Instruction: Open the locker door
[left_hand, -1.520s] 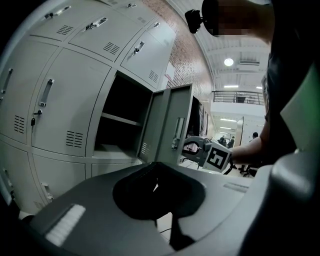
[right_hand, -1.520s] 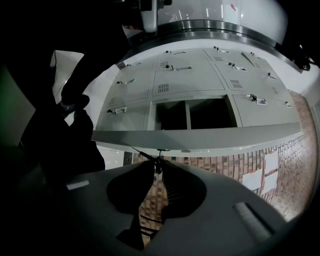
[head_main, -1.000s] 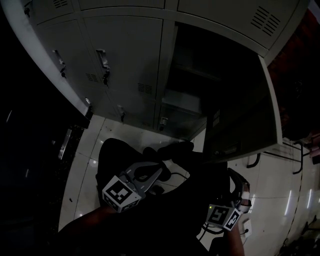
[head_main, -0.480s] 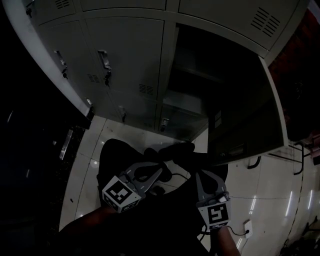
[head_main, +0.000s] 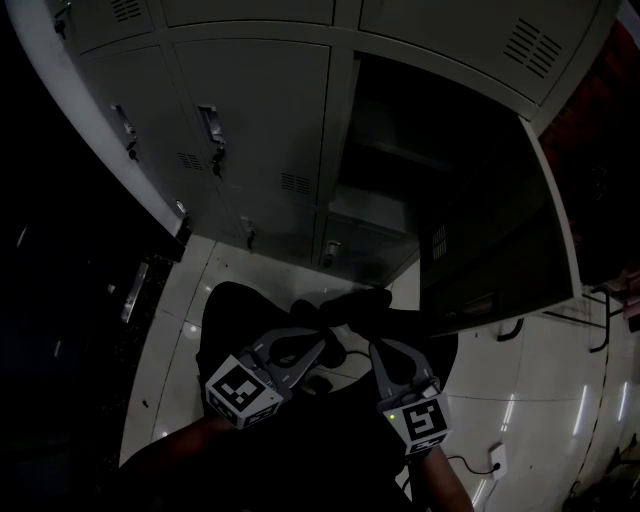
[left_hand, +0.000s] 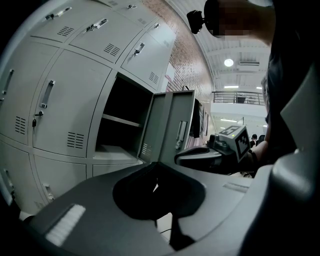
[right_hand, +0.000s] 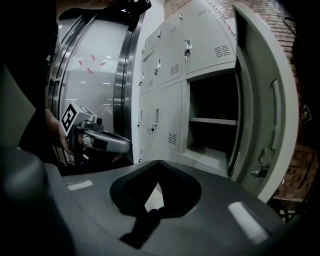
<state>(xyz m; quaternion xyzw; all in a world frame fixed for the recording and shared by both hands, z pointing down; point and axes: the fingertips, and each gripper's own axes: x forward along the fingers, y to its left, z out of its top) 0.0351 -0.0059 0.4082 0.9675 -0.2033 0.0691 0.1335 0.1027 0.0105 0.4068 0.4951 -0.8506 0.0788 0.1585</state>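
Grey metal locker door (head_main: 490, 240) stands wide, clear of my closed left hand-held gripper (head_main: 323, 340); my closed right hand-held gripper (head_main: 377, 348) has swung inward.

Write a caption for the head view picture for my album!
The left tool and right tool, both shut and empty, hover before grey lockers, one locker door swung wide open.

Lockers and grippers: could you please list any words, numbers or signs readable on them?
None can be read.
The lockers show no legible label.
The marker cube on the left gripper and the one on the right gripper bear only black-and-white square patterns, no letters.
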